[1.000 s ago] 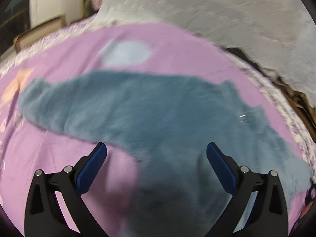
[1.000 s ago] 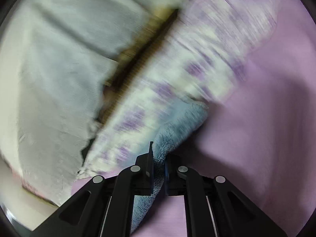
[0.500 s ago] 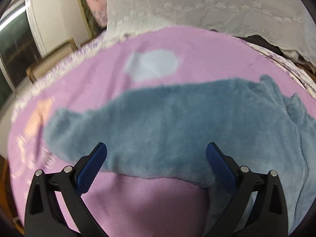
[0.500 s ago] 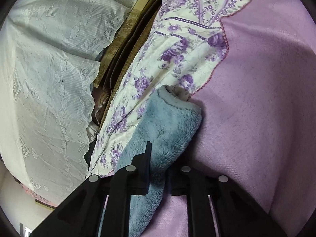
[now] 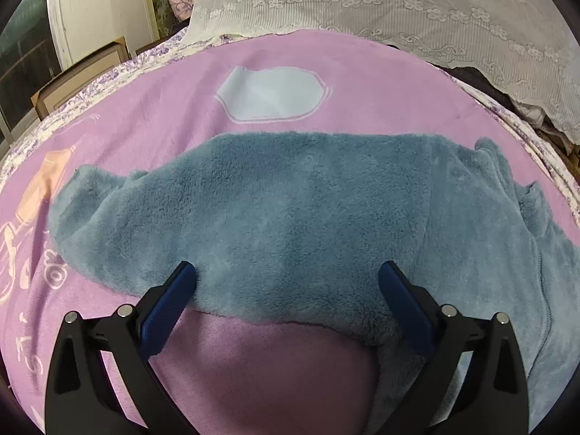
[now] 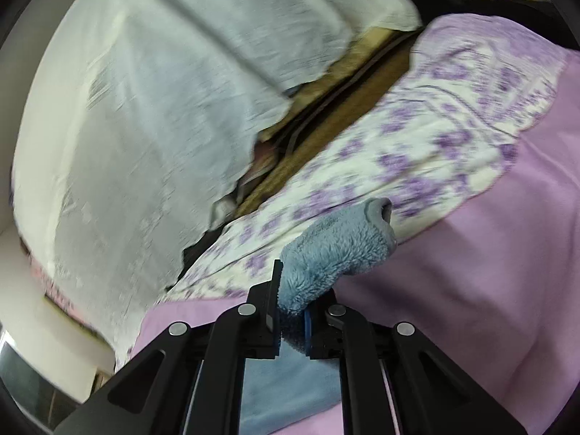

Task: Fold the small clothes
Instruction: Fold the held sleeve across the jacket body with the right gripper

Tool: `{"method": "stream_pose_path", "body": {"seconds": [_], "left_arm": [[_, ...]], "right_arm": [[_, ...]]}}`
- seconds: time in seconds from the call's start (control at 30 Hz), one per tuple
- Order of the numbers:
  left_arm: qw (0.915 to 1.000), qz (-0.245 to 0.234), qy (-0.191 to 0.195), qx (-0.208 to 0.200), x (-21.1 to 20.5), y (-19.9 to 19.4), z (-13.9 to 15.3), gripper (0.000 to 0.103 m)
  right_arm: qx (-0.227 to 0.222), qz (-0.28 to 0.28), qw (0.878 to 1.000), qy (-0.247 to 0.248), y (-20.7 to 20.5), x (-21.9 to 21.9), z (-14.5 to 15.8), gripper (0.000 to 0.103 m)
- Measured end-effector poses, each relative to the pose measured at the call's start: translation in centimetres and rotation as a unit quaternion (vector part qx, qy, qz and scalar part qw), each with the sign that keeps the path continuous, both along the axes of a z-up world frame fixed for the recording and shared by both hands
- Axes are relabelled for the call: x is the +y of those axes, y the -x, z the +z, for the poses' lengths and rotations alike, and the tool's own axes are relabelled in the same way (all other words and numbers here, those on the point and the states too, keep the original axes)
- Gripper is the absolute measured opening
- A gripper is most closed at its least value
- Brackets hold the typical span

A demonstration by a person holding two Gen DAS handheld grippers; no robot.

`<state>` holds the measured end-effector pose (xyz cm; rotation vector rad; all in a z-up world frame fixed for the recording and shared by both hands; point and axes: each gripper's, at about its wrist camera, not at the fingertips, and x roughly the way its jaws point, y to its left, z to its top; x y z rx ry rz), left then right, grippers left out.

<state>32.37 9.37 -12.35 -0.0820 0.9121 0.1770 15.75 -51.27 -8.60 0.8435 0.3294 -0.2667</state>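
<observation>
A fluffy blue-grey fleece garment (image 5: 290,214) lies spread across the pink blanket (image 5: 152,116) in the left wrist view. My left gripper (image 5: 286,282) is open and empty, its blue pads on either side of the garment's near edge. In the right wrist view my right gripper (image 6: 291,301) is shut on a cuff end of the same garment (image 6: 337,250), lifted above the blanket.
A white lace cover (image 5: 398,7) lies beyond the blanket, with a dark gap and wooden frame (image 6: 326,116) beside it. A purple-flowered sheet (image 6: 417,152) borders the pink blanket. A pale blue patch (image 5: 272,96) is printed on the blanket.
The left gripper has swung left and come closer to the garment's near edge. The right gripper has kept its hold on the cuff and lifted it.
</observation>
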Motion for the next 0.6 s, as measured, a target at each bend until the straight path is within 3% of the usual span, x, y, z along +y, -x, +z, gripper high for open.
{"method": "stream_pose_path", "body": {"seconds": [0.33, 0.6], "left_arm": [[0.9984, -0.003, 0.055, 0.007, 1.1, 0.1, 0.6, 0.099], [0.9971, -0.014, 0.075, -0.002, 1.3, 0.6, 1.5, 0.099]], "right_arm": [[0.008, 0.056, 0.998, 0.029, -3.2, 6.9, 3.1, 0.009], [0.008, 0.105, 0.994, 0.026, -5.5, 12.1, 4.7, 0.009]]}}
